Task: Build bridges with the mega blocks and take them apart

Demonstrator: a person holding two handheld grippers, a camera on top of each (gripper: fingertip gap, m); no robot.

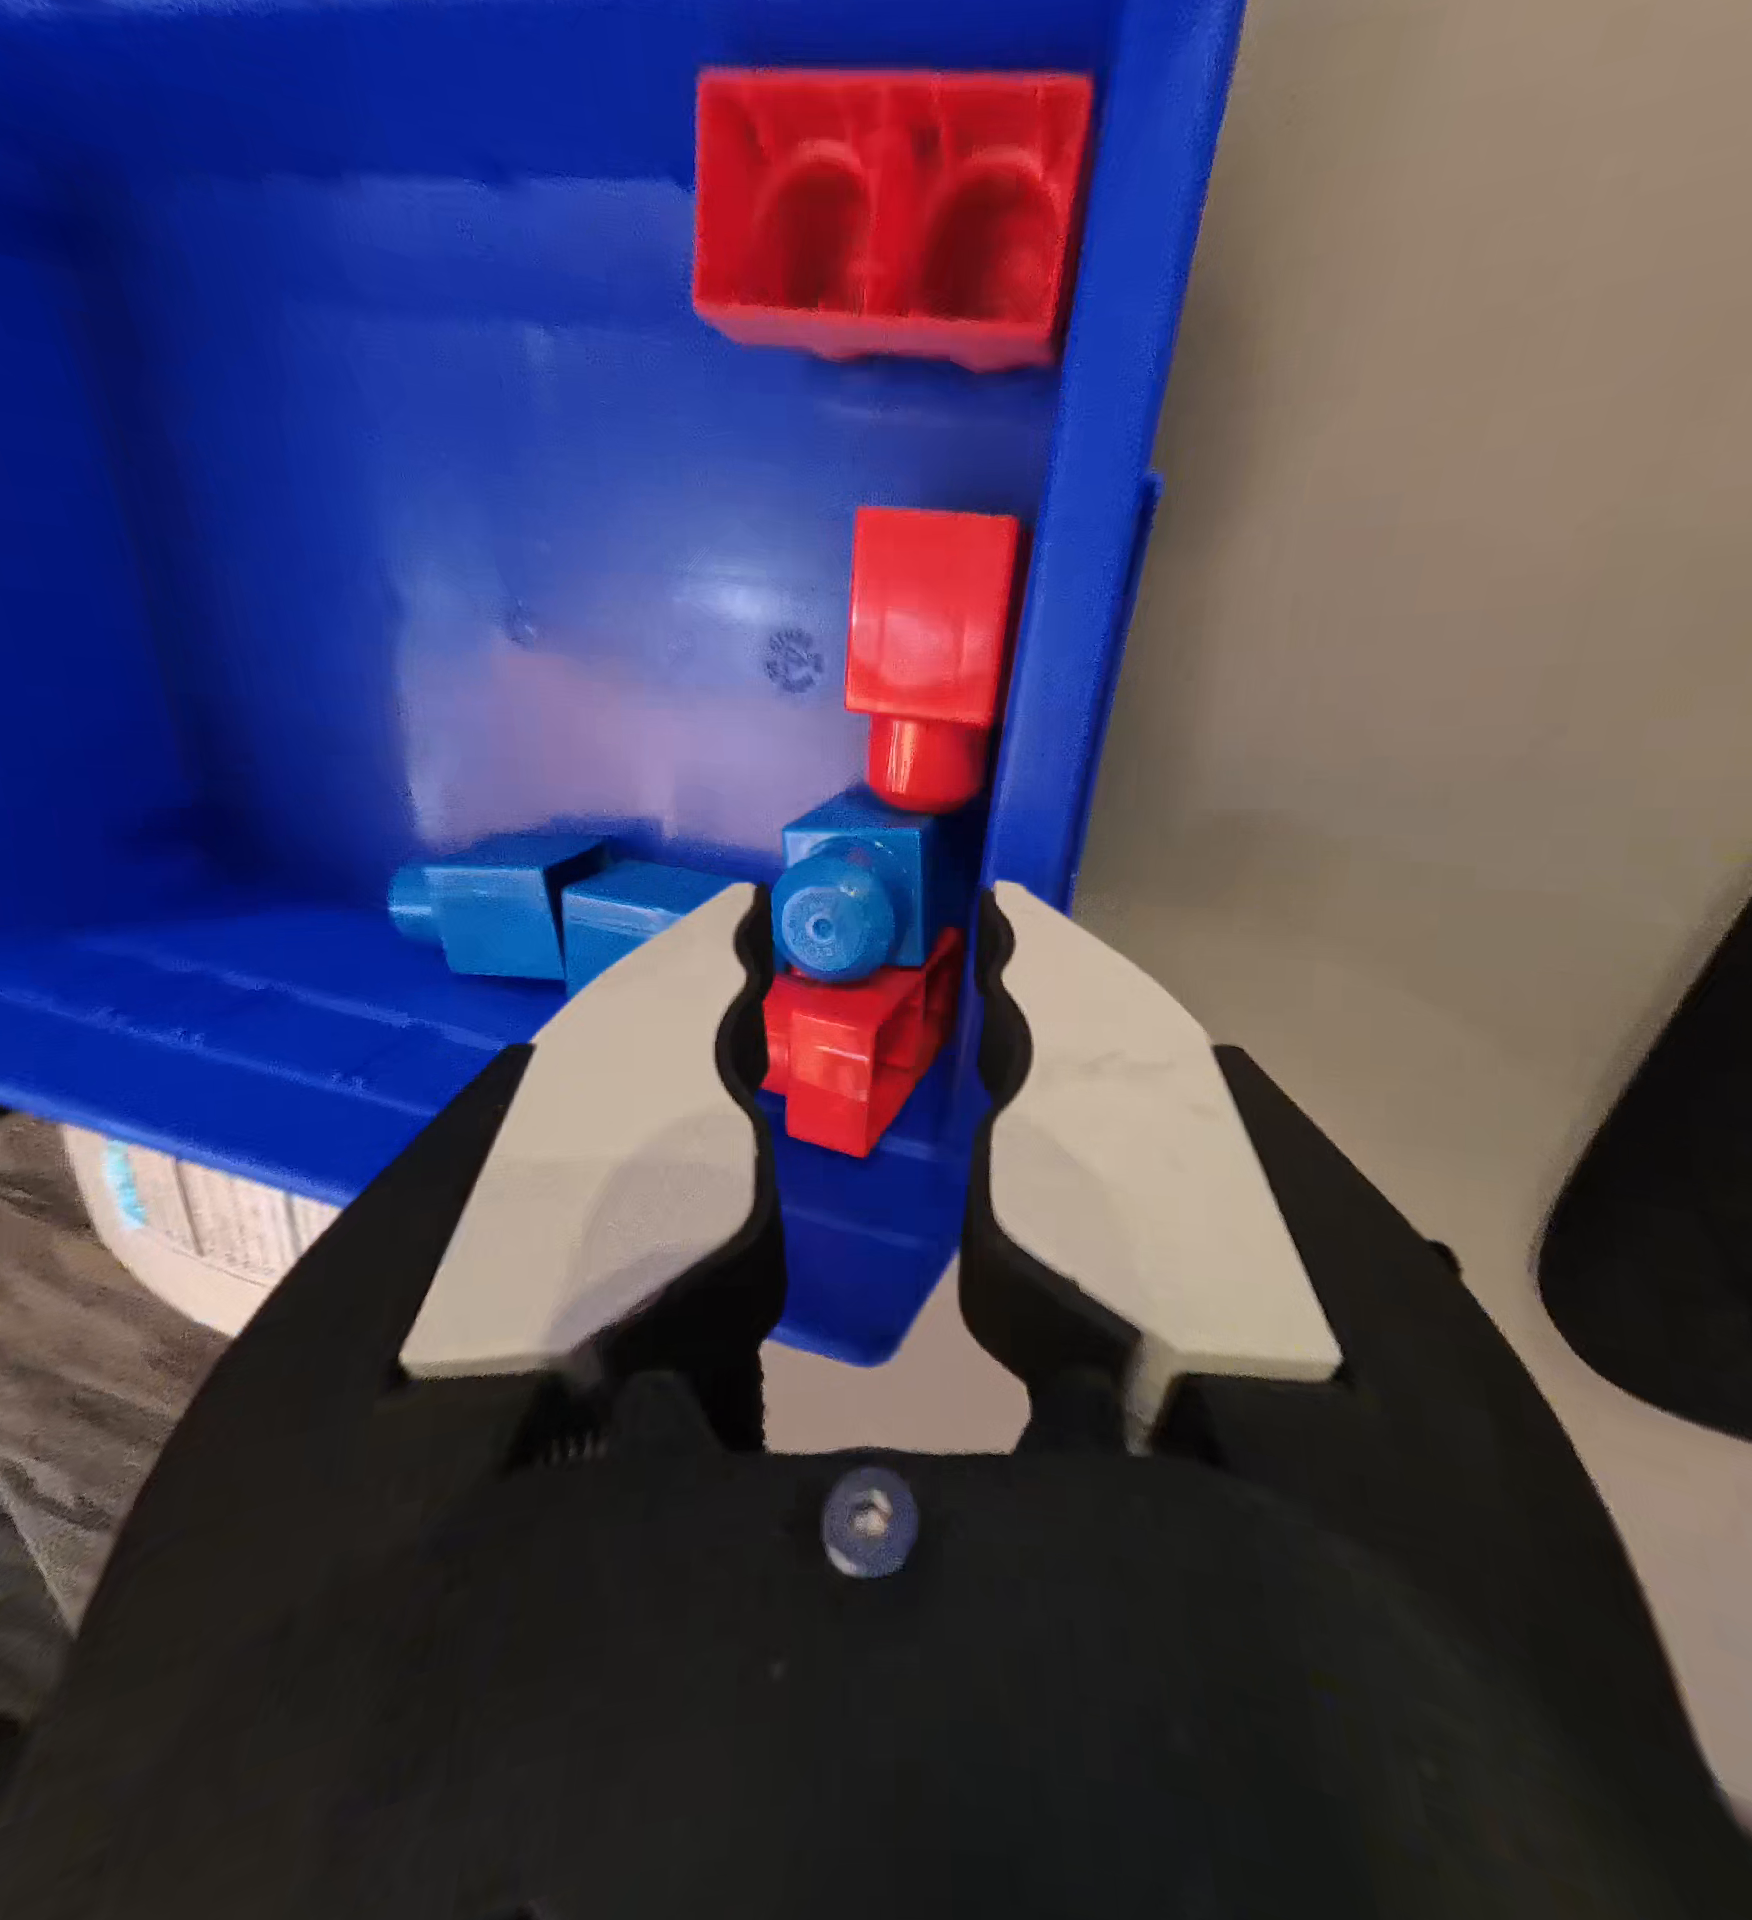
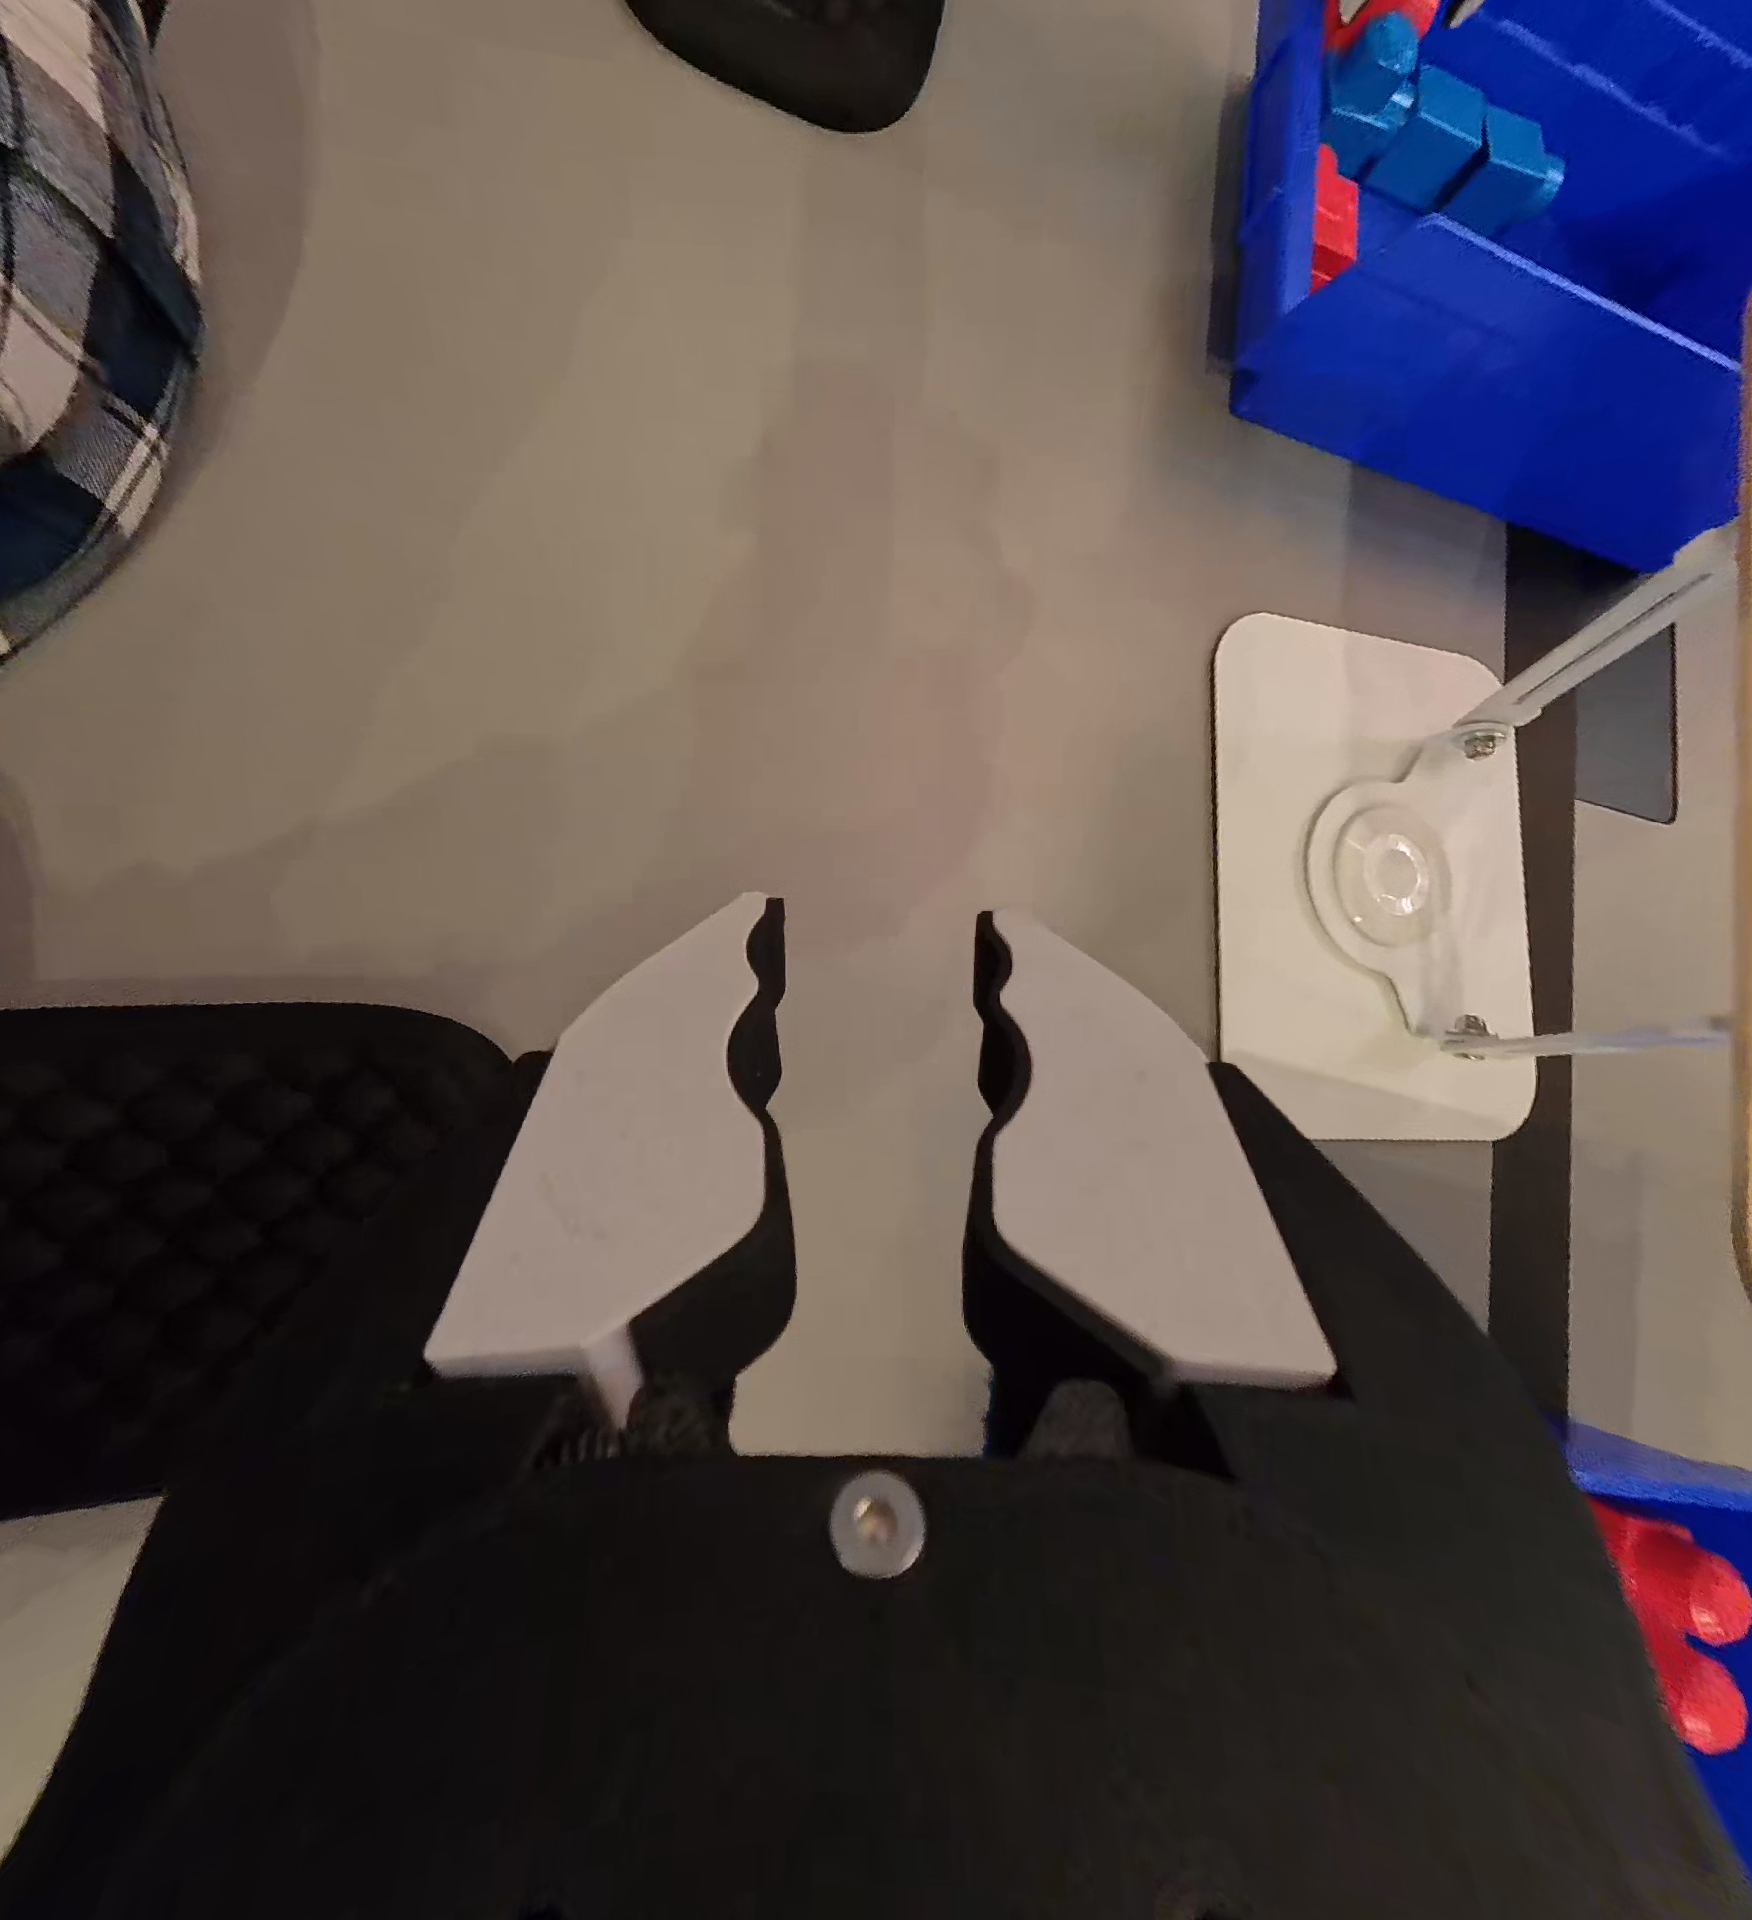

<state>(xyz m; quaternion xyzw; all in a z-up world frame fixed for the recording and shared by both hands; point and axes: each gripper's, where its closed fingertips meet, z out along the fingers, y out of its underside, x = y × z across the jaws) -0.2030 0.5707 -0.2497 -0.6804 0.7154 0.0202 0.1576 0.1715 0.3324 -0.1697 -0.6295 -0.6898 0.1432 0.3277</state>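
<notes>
Left gripper (image 1: 867,920) parted around a blue block (image 1: 856,904) in the blue bin (image 1: 332,520), contact unclear; right gripper (image 2: 877,925) narrowly parted, bare.

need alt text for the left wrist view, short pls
The left gripper hangs open over a corner of a blue bin, its jaws framing a small blue block stacked on a red block. More red and blue blocks lie nearby.
</notes>
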